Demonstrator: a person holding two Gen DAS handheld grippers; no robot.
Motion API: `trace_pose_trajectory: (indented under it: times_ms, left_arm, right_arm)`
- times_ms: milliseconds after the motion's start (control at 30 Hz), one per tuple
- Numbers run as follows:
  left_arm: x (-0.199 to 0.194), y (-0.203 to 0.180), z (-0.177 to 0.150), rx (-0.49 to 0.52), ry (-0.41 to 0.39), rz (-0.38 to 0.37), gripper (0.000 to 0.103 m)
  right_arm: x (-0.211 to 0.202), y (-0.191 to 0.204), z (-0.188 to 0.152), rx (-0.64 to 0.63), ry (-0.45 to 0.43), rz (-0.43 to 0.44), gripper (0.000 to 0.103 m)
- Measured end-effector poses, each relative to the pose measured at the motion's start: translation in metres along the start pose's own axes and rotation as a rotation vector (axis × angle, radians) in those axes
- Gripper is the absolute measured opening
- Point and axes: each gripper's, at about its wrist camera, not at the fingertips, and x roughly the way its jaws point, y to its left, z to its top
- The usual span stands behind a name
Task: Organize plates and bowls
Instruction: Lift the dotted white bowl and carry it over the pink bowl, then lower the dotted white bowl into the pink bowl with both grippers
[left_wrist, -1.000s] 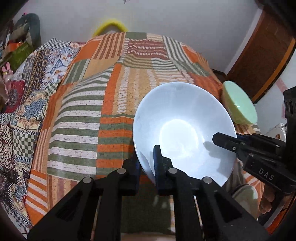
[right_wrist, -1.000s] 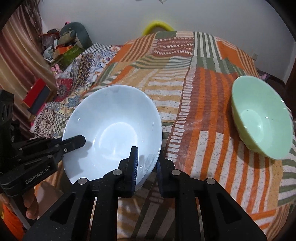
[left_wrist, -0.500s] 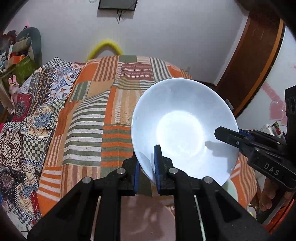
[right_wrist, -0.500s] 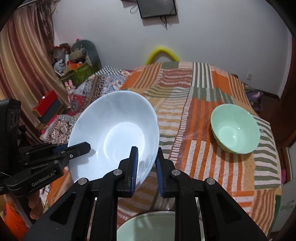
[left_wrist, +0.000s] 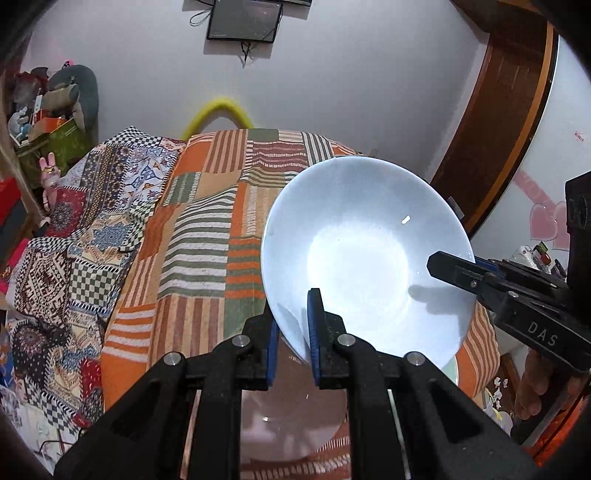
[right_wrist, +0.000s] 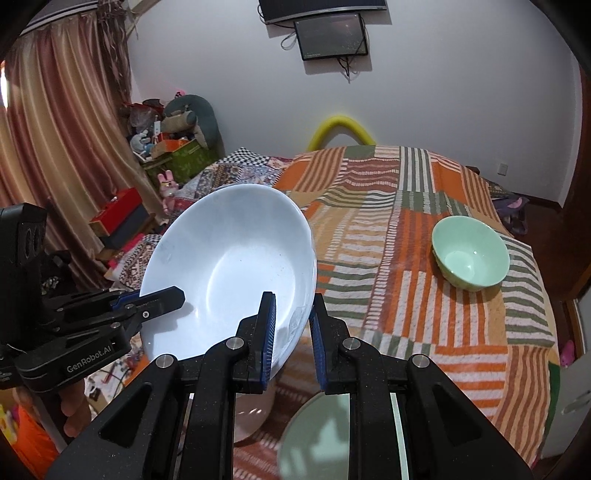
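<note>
Both hand-held grippers have carried the white bowl (left_wrist: 365, 258) up off the striped bedspread (left_wrist: 207, 236), so more wall now shows. Left hand-held gripper (left_wrist: 293, 332) is clenched on the rim at about 7 o'clock in its view; right hand-held gripper (right_wrist: 291, 328) is clamped on the opposite edge. Two grips likely keep the wide, tilted bowl steady. A green bowl (right_wrist: 469, 254) sits on the bed at 2 o'clock, probably the stacking target.

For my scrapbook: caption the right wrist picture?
Two grippers' fingers pinch a white bowl above the striped bedspread.
</note>
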Motion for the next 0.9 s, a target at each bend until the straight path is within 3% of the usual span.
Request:
trace_pose_trajectory:
  times_ms: [500,900]
  left_arm:
    - [-0.02,0.023,-0.041,-0.018,0.026,0.048,0.013]
    - [0.011,0.053,-0.075,-0.056,0.136,0.083,0.013]
  right_arm:
    - [0.009,0.028,-0.027,0.014,0.03,0.057,0.017]
    - [0.042,0.041,-0.055,0.044,0.13,0.081,0.017]
